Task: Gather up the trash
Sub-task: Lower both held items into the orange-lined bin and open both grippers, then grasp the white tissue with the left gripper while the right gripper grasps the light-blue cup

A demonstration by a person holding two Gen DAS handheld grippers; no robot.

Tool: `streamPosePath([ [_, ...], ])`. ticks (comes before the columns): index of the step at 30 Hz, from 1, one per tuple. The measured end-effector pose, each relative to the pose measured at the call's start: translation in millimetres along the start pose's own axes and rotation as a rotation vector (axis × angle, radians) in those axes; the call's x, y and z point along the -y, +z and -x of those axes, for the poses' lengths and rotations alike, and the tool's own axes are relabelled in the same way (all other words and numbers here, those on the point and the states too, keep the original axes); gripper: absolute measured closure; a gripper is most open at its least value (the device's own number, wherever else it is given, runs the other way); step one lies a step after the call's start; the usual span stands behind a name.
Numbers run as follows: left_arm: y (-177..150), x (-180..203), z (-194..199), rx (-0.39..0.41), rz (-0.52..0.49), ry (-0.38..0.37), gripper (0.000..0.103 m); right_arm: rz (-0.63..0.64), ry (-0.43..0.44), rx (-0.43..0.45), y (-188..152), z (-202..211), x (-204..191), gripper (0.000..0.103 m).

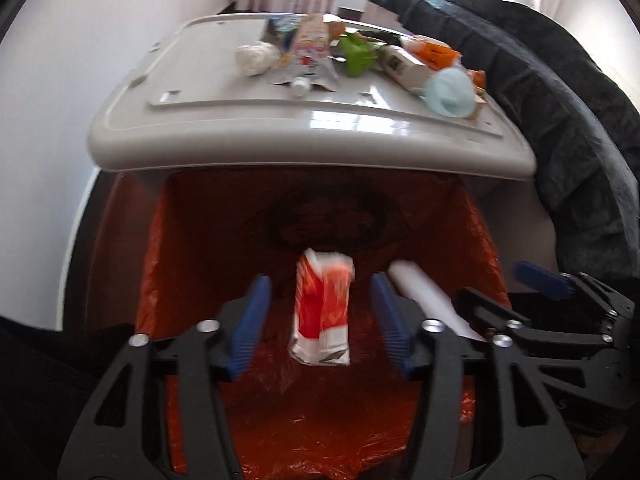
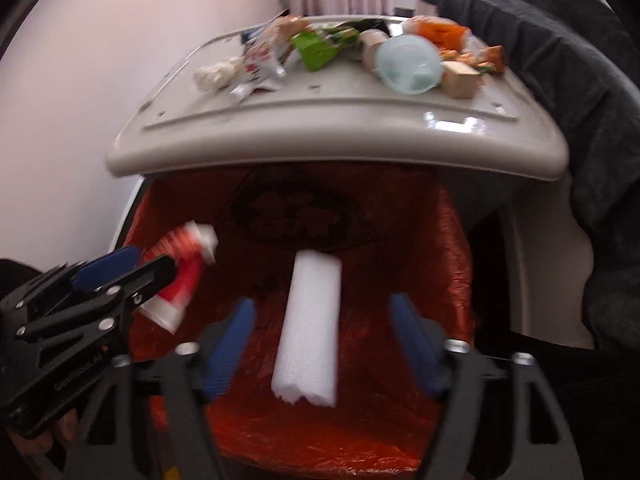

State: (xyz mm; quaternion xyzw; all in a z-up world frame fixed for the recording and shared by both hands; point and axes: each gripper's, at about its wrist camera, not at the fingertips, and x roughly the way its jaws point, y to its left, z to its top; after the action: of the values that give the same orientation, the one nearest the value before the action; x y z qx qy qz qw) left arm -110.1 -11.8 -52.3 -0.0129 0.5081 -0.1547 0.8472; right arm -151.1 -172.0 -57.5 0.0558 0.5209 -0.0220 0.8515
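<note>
My left gripper (image 1: 322, 294) is open over the orange bin bag (image 1: 320, 420). A red and white carton (image 1: 323, 308) hangs between the spread blue fingers, touching neither, and looks to be falling. My right gripper (image 2: 322, 316) is open too, with a white foam piece (image 2: 310, 328) loose between its fingers over the same bag (image 2: 320, 432). The left gripper (image 2: 132, 264) and the carton (image 2: 180, 276) show at the left of the right wrist view. The foam piece (image 1: 424, 300) and the right gripper (image 1: 532, 280) show at the right of the left wrist view.
A grey table (image 1: 280, 136) stands just beyond the bag, with mixed trash on it: a white wad (image 1: 256, 56), a green piece (image 1: 358, 54), a light blue lid (image 1: 450, 90), cartons and wrappers. A dark sofa (image 1: 580, 120) runs along the right. A white wall is on the left.
</note>
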Motion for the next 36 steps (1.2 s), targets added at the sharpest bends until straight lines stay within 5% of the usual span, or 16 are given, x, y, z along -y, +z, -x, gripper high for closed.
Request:
streamPosePath([
  [1, 1, -4, 3, 0.015, 0.02, 0.004, 0.033, -0.018, -0.001, 0.011, 1, 2, 4, 0.021],
  [7, 15, -18, 16, 0.13, 0.05, 0.004, 0.027, -0.073, -0.001, 0.086, 11, 14, 18, 0.02],
  [15, 81, -33, 28, 0.293, 0.018, 0.047, 0.02, -0.008, -0.074, 0.295, 59, 47, 19, 0.016],
  [24, 158, -51, -29, 0.269, 0.03, 0.121, 0.02, 0.037, -0.092, 0.42, 103, 50, 10, 0.013],
  [36, 194, -58, -107, 0.187, -0.003, 0.148, 0.029, 0.064, -0.086, 0.379, 101, 20, 12, 0.013],
])
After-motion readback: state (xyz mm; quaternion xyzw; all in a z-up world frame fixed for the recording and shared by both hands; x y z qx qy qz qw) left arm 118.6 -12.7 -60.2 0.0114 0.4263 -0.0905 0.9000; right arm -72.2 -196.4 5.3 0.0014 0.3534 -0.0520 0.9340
